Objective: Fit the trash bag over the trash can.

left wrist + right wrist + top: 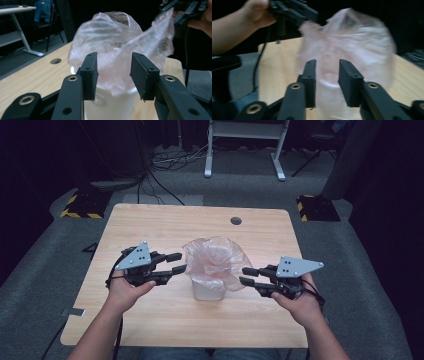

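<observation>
I see a white container (208, 290) standing upright near the middle of the wooden table (150, 225), slightly toward the near edge. A thin pinkish translucent plastic bag (215, 260) sits in it, with its upper part billowing above and around the rim.

My left gripper (176, 262) is just left of the bag, jaws pointing right. In the left gripper view the jaws stand apart with a clear gap; the bag (117, 47) and the container (112, 105) lie beyond them, and neither pad presses on the film. State: released.

My right gripper (246, 276) is just right of the bag, jaws pointing left, tips at the bag's edge. In the right gripper view the jaws also stand apart, with the blurred bag (352, 47) behind the gap. State: released, nothing clamped.

Each hand holds its gripper above the table surface. A round cable hole (236, 220) sits at the far side of the table.
</observation>
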Available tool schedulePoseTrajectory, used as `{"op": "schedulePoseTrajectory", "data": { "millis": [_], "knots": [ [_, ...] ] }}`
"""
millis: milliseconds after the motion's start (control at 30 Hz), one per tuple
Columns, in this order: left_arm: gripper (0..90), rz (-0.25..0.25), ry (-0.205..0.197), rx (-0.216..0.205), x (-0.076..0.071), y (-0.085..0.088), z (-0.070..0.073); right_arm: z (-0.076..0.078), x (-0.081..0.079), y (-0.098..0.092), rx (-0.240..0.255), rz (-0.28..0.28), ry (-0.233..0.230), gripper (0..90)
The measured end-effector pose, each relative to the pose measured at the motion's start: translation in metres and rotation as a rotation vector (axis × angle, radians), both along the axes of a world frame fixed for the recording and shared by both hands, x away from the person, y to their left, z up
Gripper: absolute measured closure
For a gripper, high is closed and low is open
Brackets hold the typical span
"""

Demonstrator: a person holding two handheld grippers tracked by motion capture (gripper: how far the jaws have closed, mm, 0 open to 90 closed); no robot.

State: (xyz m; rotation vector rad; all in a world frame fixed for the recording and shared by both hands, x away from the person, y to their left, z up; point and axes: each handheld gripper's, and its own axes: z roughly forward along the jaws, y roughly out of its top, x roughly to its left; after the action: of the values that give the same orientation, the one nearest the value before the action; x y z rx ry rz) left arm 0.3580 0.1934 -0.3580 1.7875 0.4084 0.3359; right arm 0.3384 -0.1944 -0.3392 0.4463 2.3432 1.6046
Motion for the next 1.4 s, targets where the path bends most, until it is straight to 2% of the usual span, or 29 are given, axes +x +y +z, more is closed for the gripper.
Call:
{"op": "schedulePoseTrajectory", "data": {
  "millis": [67, 100, 133, 167, 200, 233, 267, 300, 333, 367, 400, 467, 500, 533, 633, 667, 700, 767, 800, 867, 933, 967, 1000, 1067, 1100, 1133, 1300, 1367, 1400],
  "knots": [
    [60.7, -0.001, -0.011, 0.022, 0.004, -0.006, 0.003, 0.000, 0.005, 0.002, -0.058, -0.013, 0.004, 80.8],
    [60.7, 0.001, -0.018, 0.034, 0.006, -0.009, 0.005, 0.000, 0.005, 0.002, -0.058, -0.013, 0.004, 80.8],
    [61.4, 0.001, -0.017, 0.040, 0.009, -0.013, 0.006, -0.001, 0.007, 0.004, -0.089, -0.012, -0.003, 83.0],
    [63.8, -0.003, -0.016, 0.053, 0.014, -0.017, 0.008, -0.004, 0.011, 0.011, -0.152, 0.000, -0.001, 83.6],
    [65.0, -0.003, -0.016, 0.053, 0.014, -0.017, 0.008, -0.004, 0.011, 0.011, -0.152, 0.000, -0.001, 83.6],
    [65.0, -0.004, -0.013, 0.063, 0.018, -0.019, 0.008, -0.005, 0.013, 0.014, -0.171, -0.001, -0.002, 82.8],
    [65.1, -0.001, -0.013, 0.066, 0.020, -0.020, 0.008, -0.007, 0.018, 0.020, -0.209, -0.019, -0.021, 77.0],
    [65.1, 0.000, -0.013, 0.070, 0.023, -0.021, 0.009, -0.007, 0.021, 0.023, -0.216, -0.027, -0.032, 73.5],
    [65.1, -0.003, -0.010, 0.068, 0.026, -0.023, 0.009, -0.007, 0.021, 0.023, -0.216, -0.027, -0.032, 73.5],
    [66.5, -0.016, 0.006, 0.070, 0.028, -0.024, 0.010, -0.006, 0.027, 0.027, -0.202, -0.055, -0.051, 59.6],
    [66.5, -0.024, 0.015, 0.069, 0.030, -0.025, 0.010, -0.006, 0.027, 0.027, -0.202, -0.055, -0.051, 59.6],
    [65.7, -0.017, 0.034, 0.066, 0.033, -0.027, 0.010, -0.006, 0.035, 0.030, -0.180, -0.083, -0.050, 45.7],
    [64.6, 0.004, 0.038, 0.059, 0.035, -0.026, 0.010, -0.006, 0.038, 0.030, -0.170, -0.086, -0.045, 42.2],
    [62.1, 0.013, 0.042, 0.046, 0.037, -0.026, 0.010, -0.008, 0.047, 0.031, -0.149, -0.096, -0.044, 32.5],
    [61.2, 0.012, 0.072, -0.001, 0.042, -0.023, 0.010, -0.009, 0.053, 0.032, -0.132, -0.085, -0.047, 27.0],
    [59.6, 0.008, 0.078, 0.027, 0.046, -0.025, 0.007, -0.011, 0.056, 0.033, -0.099, -0.052, -0.031, 22.5],
    [58.7, 0.008, 0.078, 0.027, 0.046, -0.025, 0.007, -0.011, 0.057, 0.033, -0.092, -0.043, -0.029, 21.4],
    [54.9, -0.012, 0.093, 0.080, 0.051, -0.030, 0.000, -0.012, 0.058, 0.035, -0.086, -0.015, -0.024, 19.6],
    [52.0, -0.012, 0.093, 0.080, 0.051, -0.030, 0.000, -0.013, 0.058, 0.036, -0.088, -0.005, -0.020, 18.6],
    [48.3, -0.036, 0.093, 0.112, 0.051, -0.033, -0.004, -0.014, 0.058, 0.036, -0.092, 0.000, -0.019, 17.9],
    [41.8, -0.066, 0.101, 0.136, 0.047, -0.035, -0.007, -0.016, 0.059, 0.038, -0.105, 0.013, -0.008, 15.9],
    [40.1, -0.074, 0.099, 0.143, 0.045, -0.035, -0.007, -0.017, 0.060, 0.038, -0.108, 0.016, -0.003, 15.9],
    [35.9, -0.089, 0.087, 0.168, 0.040, -0.033, -0.008, -0.018, 0.061, 0.038, -0.111, 0.019, 0.004, 15.8],
    [34.4, -0.104, 0.083, 0.182, 0.036, -0.031, -0.009, -0.019, 0.061, 0.037, -0.111, 0.019, 0.016, 15.8],
    [32.5, -0.127, 0.062, 0.221, 0.029, -0.028, -0.010, -0.019, 0.061, 0.037, -0.115, 0.023, 0.015, 15.8],
    [31.4, -0.141, 0.056, 0.236, 0.026, -0.026, -0.010, -0.020, 0.061, 0.037, -0.120, 0.032, 0.013, 15.8],
    [30.9, -0.147, 0.040, 0.242, 0.018, -0.019, -0.013, -0.024, 0.063, 0.039, -0.126, 0.041, 0.025, 15.8],
    [31.0, -0.143, 0.034, 0.254, 0.016, -0.018, -0.017, -0.028, 0.064, 0.041, -0.127, 0.036, 0.036, 15.8],
    [31.3, -0.136, 0.024, 0.275, 0.015, -0.018, -0.020, -0.033, 0.064, 0.042, -0.131, 0.030, 0.043, 15.8]
  ]
}}
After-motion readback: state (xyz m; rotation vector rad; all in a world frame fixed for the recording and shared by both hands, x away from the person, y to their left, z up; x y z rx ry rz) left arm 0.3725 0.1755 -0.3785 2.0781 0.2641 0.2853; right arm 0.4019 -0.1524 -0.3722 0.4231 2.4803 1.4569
